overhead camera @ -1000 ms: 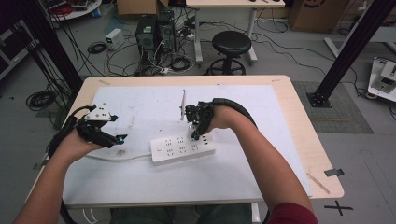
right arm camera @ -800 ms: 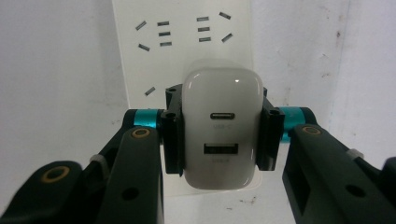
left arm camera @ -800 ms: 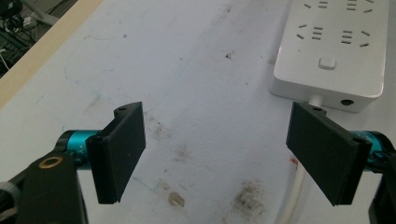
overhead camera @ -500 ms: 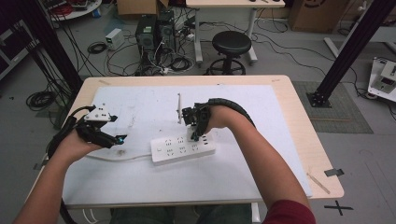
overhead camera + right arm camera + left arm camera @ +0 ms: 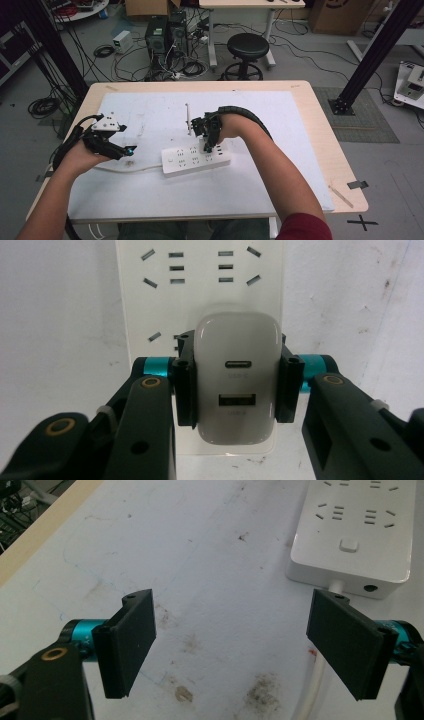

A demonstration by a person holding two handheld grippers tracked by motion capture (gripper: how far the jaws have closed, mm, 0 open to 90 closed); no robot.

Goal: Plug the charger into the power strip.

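Note:
A white power strip lies on the white mat in the middle of the table, its cord running left. My right gripper points down over the strip's right end, shut on a white USB charger that sits right over the strip; both pads clamp its sides. Whether its prongs are in a socket is hidden. My left gripper rests at the left of the mat, open, with nothing between its pads. The strip's switch end lies just ahead of it.
A thin rod stands on the mat just behind the right gripper. The strip's white cord curves along the mat under the left hand. A stool, computer towers and floor cables lie beyond the table's far edge.
The right gripper with the charger has shifted slightly left and down over the power strip. The left gripper has stayed where it was.

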